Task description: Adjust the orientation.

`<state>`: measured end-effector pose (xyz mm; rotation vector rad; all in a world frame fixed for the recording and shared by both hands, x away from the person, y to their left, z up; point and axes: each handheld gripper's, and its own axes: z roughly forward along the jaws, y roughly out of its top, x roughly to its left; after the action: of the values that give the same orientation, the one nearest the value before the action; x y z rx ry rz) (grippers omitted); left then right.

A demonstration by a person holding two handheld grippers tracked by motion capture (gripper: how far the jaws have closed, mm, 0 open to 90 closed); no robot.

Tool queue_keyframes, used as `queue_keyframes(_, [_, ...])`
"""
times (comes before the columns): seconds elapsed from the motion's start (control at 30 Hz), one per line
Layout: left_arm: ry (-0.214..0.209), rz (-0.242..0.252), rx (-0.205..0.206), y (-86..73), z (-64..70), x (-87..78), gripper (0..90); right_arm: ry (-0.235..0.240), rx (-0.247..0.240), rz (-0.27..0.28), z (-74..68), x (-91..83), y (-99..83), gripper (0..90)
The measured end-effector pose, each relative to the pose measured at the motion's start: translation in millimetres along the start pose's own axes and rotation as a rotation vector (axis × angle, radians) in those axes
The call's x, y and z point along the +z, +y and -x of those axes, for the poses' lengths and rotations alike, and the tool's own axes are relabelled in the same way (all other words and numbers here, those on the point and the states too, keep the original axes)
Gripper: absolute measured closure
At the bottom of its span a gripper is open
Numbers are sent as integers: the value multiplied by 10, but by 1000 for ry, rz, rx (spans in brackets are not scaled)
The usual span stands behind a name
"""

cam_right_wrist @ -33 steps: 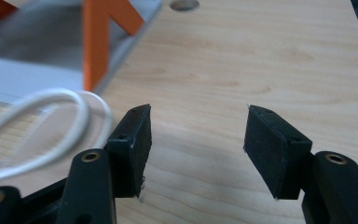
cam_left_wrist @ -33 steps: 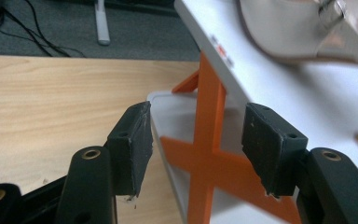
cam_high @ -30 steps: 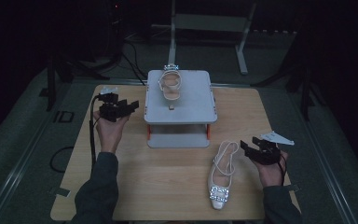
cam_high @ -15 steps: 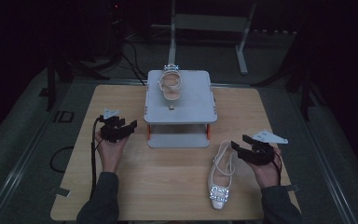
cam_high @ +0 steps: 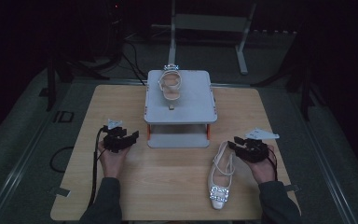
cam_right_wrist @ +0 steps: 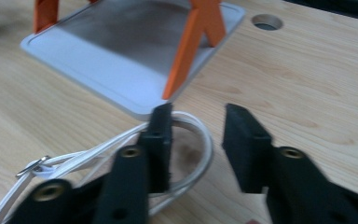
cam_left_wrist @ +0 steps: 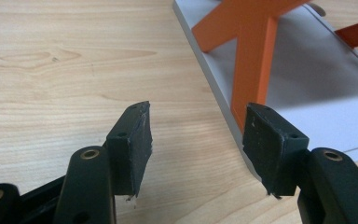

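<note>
Wooden table (cam_high: 177, 186) | stand (cam_high: 200, 100): sandal (cam_high: 170, 86) | loose shoe (cam_high: 221, 175)

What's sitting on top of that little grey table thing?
One pale strappy shoe lies on the top shelf of the grey stand. Its sparkly buckle end faces away. The top shelf hides most of the lower shelf, so anything under there cannot be seen from above.
</note>
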<state>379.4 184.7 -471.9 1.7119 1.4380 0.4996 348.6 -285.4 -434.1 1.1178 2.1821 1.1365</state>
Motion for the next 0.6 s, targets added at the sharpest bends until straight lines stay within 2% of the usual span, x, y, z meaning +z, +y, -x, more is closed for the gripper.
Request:
queue_keyframes(0.03, [0,0,3,-8,1,5,425,4,-10,-4,-12,7,5,725])
queue_keyframes(0.1, [-4,-3,-3,-19,6,15,424,-24,-18,-2,-27,3,8,824])
queue_keyframes(0.17, [-3,-3,-2,-26,10,23,425,-38,1,11,-2,-25,4,859])
queue_keyframes(0.23, [-6,-3,-4,-29,12,26,425,-46,14,32,24,-74,1,870])
queue_keyframes(0.43, [-7,-7,-5,-34,14,38,425,-45,12,42,63,-128,5,881])
queue_keyframes(0.5, [-7,-8,-4,-37,13,46,425,-65,5,46,63,-134,8,884])
queue_keyframes(0.6, [-7,-9,-1,-44,19,53,425,-96,25,64,110,-169,13,885])
